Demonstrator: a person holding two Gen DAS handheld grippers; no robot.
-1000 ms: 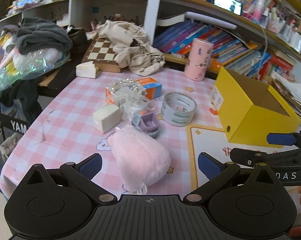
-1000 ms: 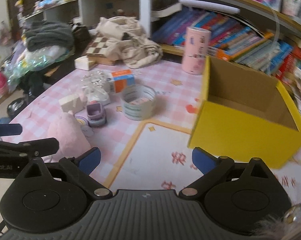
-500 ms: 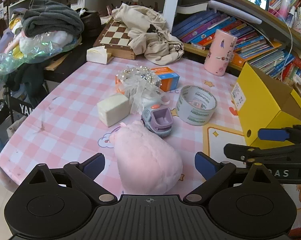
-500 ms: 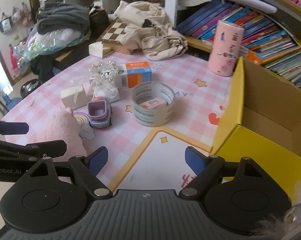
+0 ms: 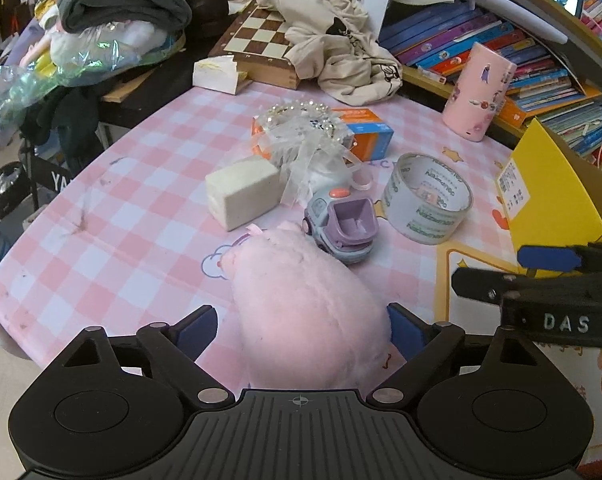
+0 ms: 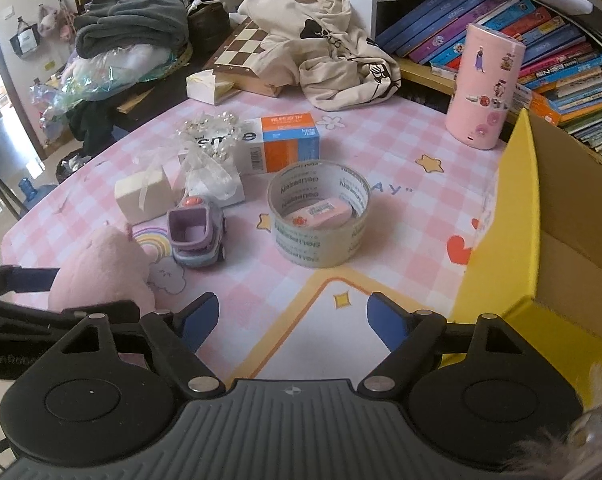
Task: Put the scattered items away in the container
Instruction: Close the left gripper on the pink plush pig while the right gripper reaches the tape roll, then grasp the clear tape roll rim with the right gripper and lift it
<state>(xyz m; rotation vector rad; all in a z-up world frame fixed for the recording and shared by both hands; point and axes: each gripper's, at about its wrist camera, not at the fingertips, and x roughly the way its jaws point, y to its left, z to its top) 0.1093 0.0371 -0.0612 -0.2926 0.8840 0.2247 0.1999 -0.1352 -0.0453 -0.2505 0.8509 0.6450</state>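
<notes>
The pink plush toy (image 5: 305, 312) lies on the pink checked tablecloth (image 5: 133, 216) between the blue pads of the left gripper (image 5: 301, 330), whose jaws are closing; the right pad meets the fur, the left pad stands just clear. Just beyond its fingertips sits a purple toy car (image 5: 341, 224), with a cream block (image 5: 243, 192) ahead to the left and a tape roll (image 5: 427, 198) ahead to the right. The right gripper (image 6: 293, 318) hovers released over a white mat (image 6: 321, 344), nothing between its pads; the yellow cardboard box (image 6: 501, 240) stands close on its right.
</notes>
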